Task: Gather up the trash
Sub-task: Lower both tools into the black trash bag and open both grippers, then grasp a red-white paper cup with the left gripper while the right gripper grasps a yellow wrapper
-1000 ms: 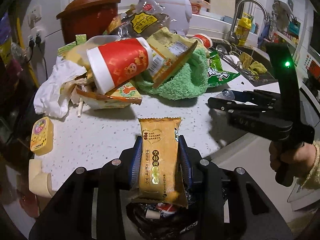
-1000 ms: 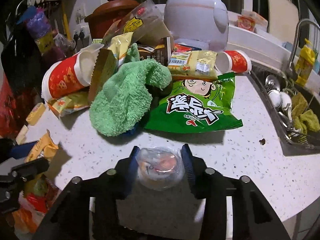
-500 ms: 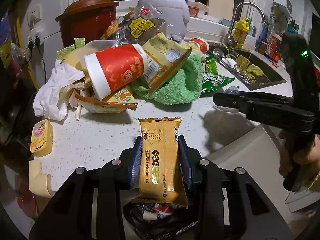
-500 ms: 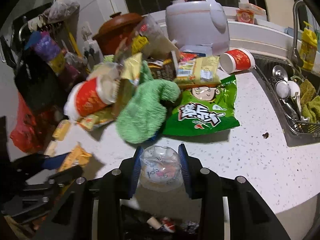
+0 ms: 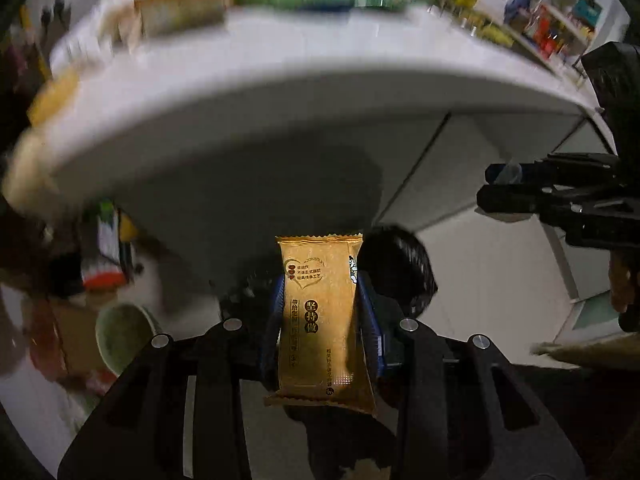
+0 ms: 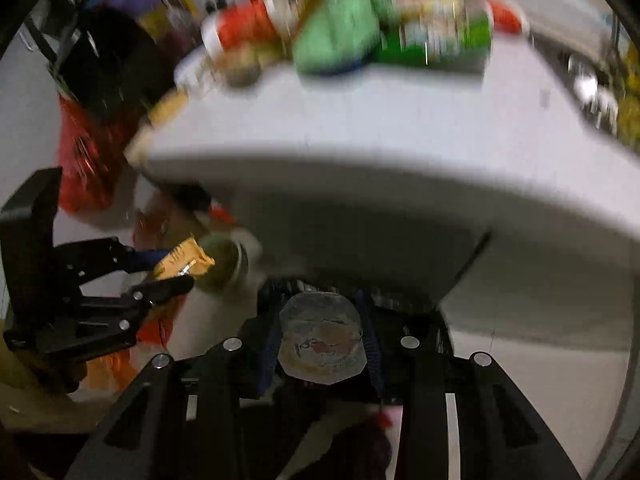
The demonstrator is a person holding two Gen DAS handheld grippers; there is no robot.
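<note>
Both claws hang off the near edge of the white surface [image 5: 280,80], in open room in front of the cabinet doors [image 5: 460,184] below it. The left claw [image 5: 320,312] grips an orange snack wrapper [image 5: 320,312] by its long sides; its long axis runs along the fingers, crimped end pointing toward the surface edge. A black trash bag [image 5: 396,264] lies under it. The right claw [image 6: 322,340] is closed on a clear plastic cup [image 6: 322,340], foil lid facing the camera, above the dark bag [image 6: 408,312]. The blurred litter pile [image 6: 340,36] sits at the surface's far edge.
</note>
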